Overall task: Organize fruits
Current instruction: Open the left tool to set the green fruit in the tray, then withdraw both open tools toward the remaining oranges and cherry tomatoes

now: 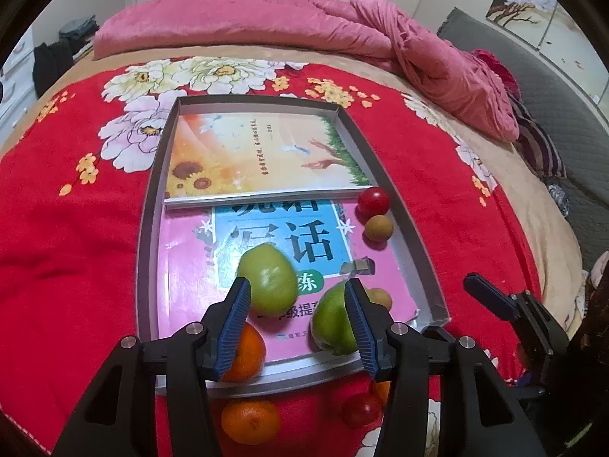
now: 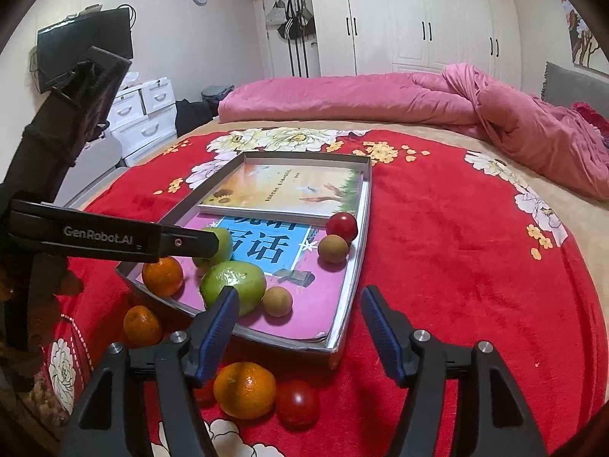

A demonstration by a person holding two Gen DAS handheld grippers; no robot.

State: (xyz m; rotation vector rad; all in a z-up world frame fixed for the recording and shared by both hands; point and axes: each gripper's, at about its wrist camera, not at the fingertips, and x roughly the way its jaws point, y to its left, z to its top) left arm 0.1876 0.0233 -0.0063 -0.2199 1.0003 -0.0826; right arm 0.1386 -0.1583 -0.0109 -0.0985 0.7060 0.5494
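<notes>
- Two loose fruits, an orange (image 2: 244, 389) and a tomato (image 2: 297, 404), lie just below the right claw (image 2: 298, 329), its jaws parted, empty.
- Left claw (image 1: 297, 314), half-open, holds nothing above the tray (image 1: 403, 209).

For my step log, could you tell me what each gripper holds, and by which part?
Nothing is held: the left gripper stands open over a green fruit in the tray, the right gripper open and empty.
</notes>
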